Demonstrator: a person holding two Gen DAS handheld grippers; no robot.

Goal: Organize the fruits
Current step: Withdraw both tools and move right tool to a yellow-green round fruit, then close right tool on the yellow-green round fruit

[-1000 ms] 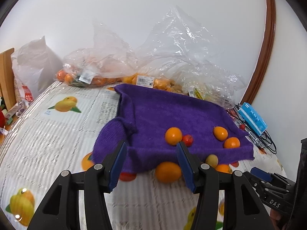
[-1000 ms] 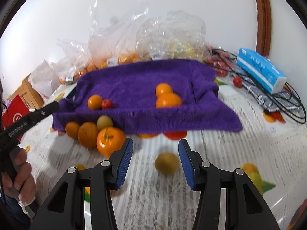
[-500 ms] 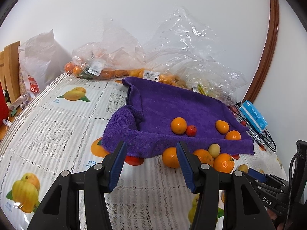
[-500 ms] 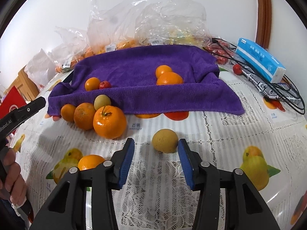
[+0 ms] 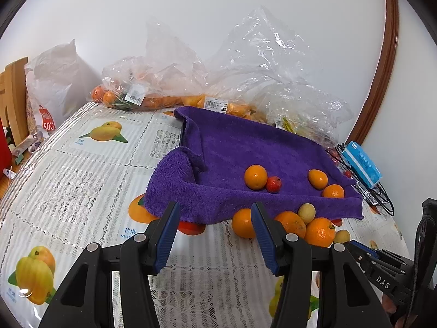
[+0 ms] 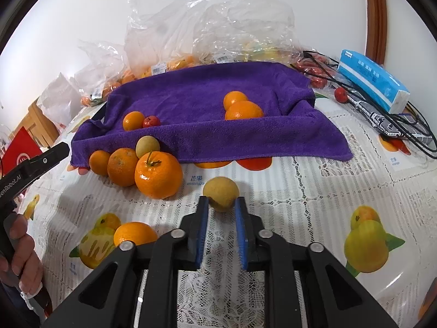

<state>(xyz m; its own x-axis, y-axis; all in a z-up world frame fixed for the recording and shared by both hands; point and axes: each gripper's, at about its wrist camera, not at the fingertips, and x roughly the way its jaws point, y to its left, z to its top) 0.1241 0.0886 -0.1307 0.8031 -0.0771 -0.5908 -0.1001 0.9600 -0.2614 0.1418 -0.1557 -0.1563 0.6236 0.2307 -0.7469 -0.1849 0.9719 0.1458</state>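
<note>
The small yellow-brown fruit (image 6: 220,193) sits on the counter just in front of the purple towel (image 6: 207,104). The right gripper (image 6: 221,205) has just closed on its sides. Light, round, smooth: likely to roll, so pinch across its middle. The left gripper (image 5: 214,222) hangs half open, empty.

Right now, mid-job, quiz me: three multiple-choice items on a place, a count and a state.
1. Where does the small red fruit lie?
A. on the purple towel
B. on the bare tablecloth
C. inside a plastic bag

2. How many fruits sit on the towel?
A. two
B. four
C. seven

3. What are the right tongs doing?
A. standing wide open
B. shut on the small tan fruit
C. shut on a large orange

Answers: 1 A, it rests on the cloth beside an orange; 2 B, three orange ones and one red; 3 B, both pads press its sides.
</note>
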